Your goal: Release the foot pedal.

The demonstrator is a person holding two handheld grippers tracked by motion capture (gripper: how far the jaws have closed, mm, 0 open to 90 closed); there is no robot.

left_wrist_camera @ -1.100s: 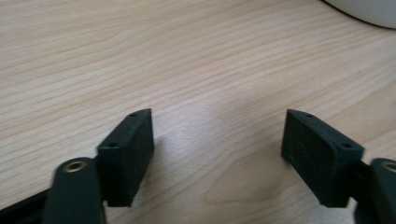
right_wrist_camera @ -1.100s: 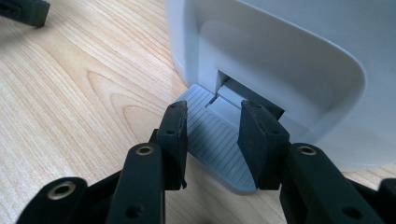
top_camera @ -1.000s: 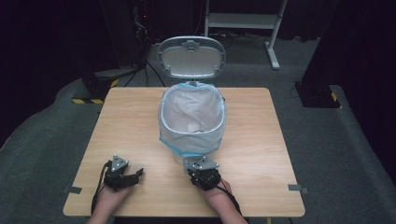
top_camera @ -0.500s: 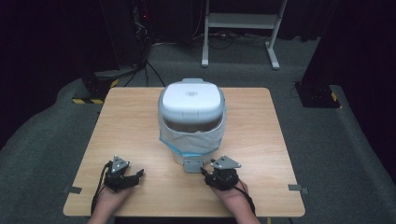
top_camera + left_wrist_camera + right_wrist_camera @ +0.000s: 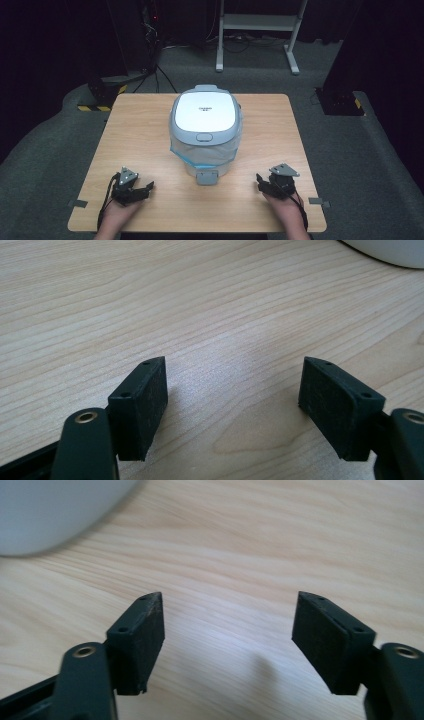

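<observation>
Near the table's (image 5: 150, 125) front edge the left gripper (image 5: 139, 190) and right gripper (image 5: 265, 184) sit low over bare wood, each with jaws spread wide and empty, well apart from each other. Between and beyond them stands the lidded bin (image 5: 205, 131), its lid down, a clear liner bunched under the rim and a pedal tab (image 5: 206, 176) facing the person. The sensible move seems to be resting: keep both grippers clear of the tab so the lid is not disturbed.
</observation>
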